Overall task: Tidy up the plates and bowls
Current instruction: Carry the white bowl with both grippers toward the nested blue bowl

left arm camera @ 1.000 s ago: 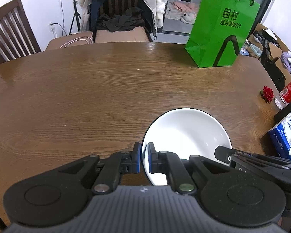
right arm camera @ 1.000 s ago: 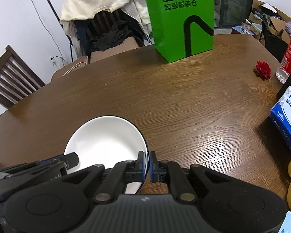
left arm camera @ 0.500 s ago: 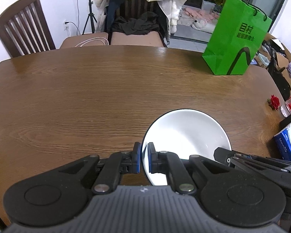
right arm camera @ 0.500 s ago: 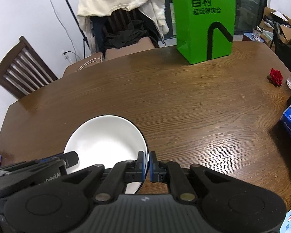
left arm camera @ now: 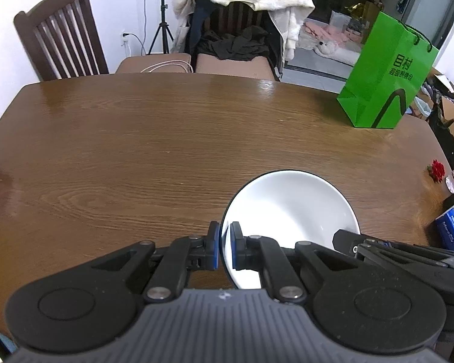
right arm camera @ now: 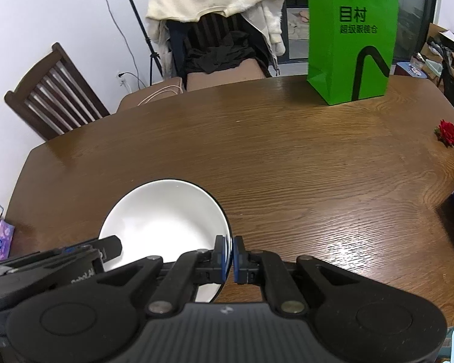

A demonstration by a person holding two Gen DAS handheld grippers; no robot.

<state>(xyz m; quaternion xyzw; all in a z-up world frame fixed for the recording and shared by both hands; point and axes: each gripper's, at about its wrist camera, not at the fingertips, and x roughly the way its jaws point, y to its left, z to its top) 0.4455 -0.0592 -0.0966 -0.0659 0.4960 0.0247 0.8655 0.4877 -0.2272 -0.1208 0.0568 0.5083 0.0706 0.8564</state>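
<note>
Both grippers, left point(left arm camera: 224, 249) and right point(right arm camera: 232, 257), are clamping opposite rims of the white bowl point(left arm camera: 290, 211), jaws closed, above the desk point(left arm camera: 166, 151).

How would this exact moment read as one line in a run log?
left gripper: shut on bowl rim | right gripper: shut on opposite rim | bowl: white, empty, above table

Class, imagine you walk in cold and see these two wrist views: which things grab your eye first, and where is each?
First comes the white bowl, held low in the foreground above the wooden table, with the left gripper and right gripper each shut on opposite sides of its rim. Next is the bright green paper bag standing at the table's far right edge. A small red rose lies near the right edge.
</note>
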